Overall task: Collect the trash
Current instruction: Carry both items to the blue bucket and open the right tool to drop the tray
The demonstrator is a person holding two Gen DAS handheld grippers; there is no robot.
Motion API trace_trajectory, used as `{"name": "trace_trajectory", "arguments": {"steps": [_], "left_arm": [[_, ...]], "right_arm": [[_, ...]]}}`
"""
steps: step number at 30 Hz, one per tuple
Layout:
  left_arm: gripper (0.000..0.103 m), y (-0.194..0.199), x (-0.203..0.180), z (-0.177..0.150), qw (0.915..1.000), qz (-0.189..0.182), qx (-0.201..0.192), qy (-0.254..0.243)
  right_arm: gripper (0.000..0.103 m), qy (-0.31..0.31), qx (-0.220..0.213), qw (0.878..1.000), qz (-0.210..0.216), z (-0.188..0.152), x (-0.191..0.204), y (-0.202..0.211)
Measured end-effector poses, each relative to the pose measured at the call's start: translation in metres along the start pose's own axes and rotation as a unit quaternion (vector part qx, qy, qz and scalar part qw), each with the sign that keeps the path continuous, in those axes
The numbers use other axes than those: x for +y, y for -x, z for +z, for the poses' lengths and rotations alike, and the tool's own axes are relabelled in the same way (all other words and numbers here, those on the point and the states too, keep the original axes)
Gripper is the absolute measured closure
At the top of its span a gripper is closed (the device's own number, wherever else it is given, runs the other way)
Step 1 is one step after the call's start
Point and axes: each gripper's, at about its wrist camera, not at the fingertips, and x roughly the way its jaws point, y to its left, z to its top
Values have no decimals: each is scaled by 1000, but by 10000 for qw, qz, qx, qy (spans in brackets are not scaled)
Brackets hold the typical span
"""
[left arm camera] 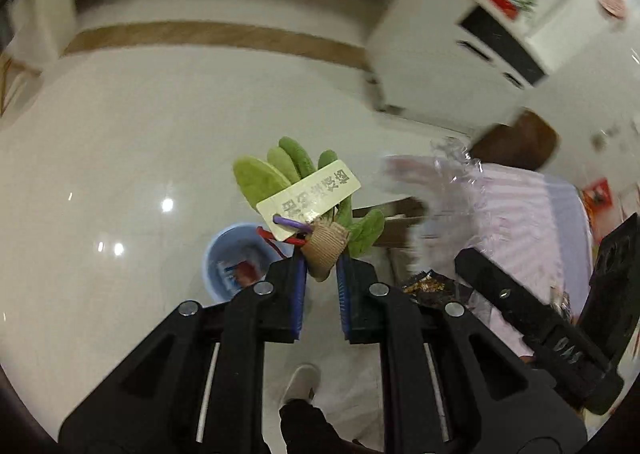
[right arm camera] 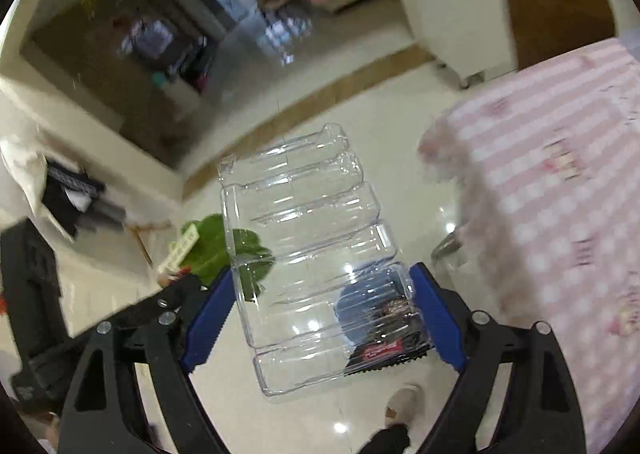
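Left fingers (left arm camera: 296, 278) tight on plant bundle (left arm camera: 322, 250); right fingers (right arm camera: 430, 306) wide around clear tray (right arm camera: 312, 246).

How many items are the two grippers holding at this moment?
2. The left gripper holds a green plush plant with a tag; the right gripper holds a clear plastic tray.

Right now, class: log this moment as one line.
left gripper: shut on plant | right gripper: shut on tray | bin: below, on floor
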Motion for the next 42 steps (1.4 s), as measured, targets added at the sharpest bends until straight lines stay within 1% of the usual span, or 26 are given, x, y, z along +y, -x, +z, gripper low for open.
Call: {"name": "trace_trajectory", "arguments": {"steps": [2,7,10,13,15,19,20,24,28,36,42], "left_arm": [[89,-10,18,1,9998,92,68,153],[89,-32,59,3,9985,224,263,420],[89,-37,77,1,9979,257,327,498],[89,-44,87,3,9971,282,413,578],[89,-48,90,5,9968,308,450,591],[89,-54,96,5,9962,342,518,606],[89,-56,97,4,9960,341,548,613],[89,-64,94,2,9954,355,663,602],[89,-72,88,1,9948,360,764,562],[89,-83,69,3,9943,280,961,377],[88,-87,52,5,9937,231,1067,237]], "right_arm": [[18,51,218,9997,-54,-3,11,-29],[18,167,535,9983,-131,-10,32,-75],[18,241,651,9975,-145,-15,45,-96],[17,310,719,9968,-181,-13,50,-113],[16,270,739,9967,-179,-22,41,-115],[16,133,830,9962,-211,-22,31,-132],[16,119,852,9959,-286,-22,30,-135],[14,60,960,9948,-342,-24,26,-141],[14,15,1008,9941,-392,-25,19,-138],[14,106,899,9944,-547,-23,14,-118],[14,218,720,9933,-876,-19,8,-98]]}}
